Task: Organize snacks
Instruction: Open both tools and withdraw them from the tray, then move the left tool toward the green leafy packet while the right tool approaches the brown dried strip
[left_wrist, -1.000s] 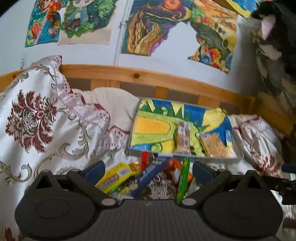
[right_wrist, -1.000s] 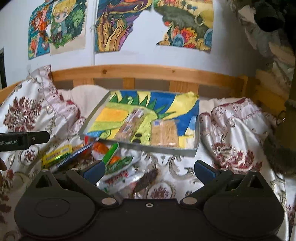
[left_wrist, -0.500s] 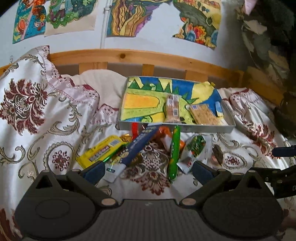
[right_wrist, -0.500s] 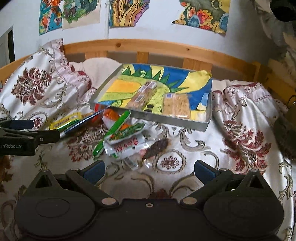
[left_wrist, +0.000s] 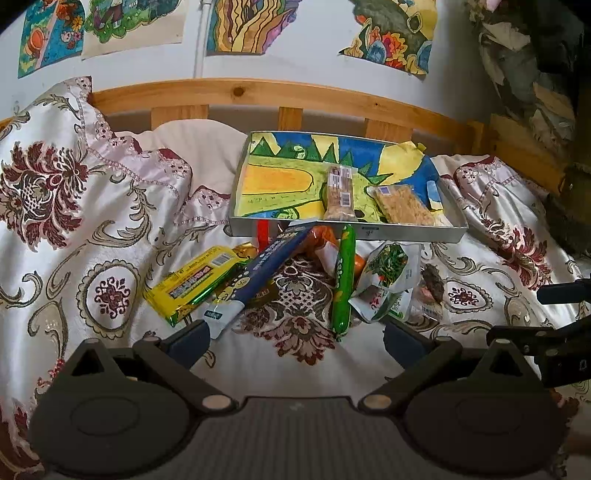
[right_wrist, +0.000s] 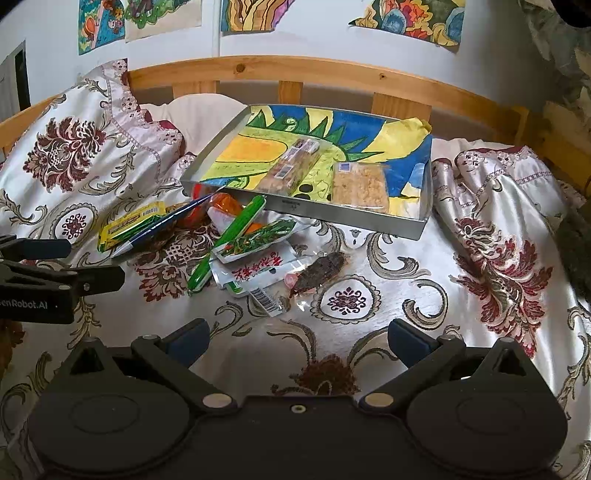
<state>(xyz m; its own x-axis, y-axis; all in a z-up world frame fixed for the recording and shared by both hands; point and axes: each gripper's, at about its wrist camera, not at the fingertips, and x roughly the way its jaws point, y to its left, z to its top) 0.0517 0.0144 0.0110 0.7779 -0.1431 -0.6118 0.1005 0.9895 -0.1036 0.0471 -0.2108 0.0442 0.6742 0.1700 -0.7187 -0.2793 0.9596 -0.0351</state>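
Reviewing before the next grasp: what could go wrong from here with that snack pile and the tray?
1. The snacks overlap: the blue bar lies across the yellow pack, and the green stick leans on neighbours. Pulling one may drag others.
2. The tray sits on soft, rumpled bedding; pressing in it could tip it.
3. The left gripper and right gripper, both open, are close and could collide.

White wall (left_wrist: 295, 66) hung with bright paintings (left_wrist: 243, 26); below, wooden slatted headboard (right_wrist: 332, 74); bed draped in pale satin bedspread (right_wrist: 424, 295) with maroon floral medallions; soft daylight.
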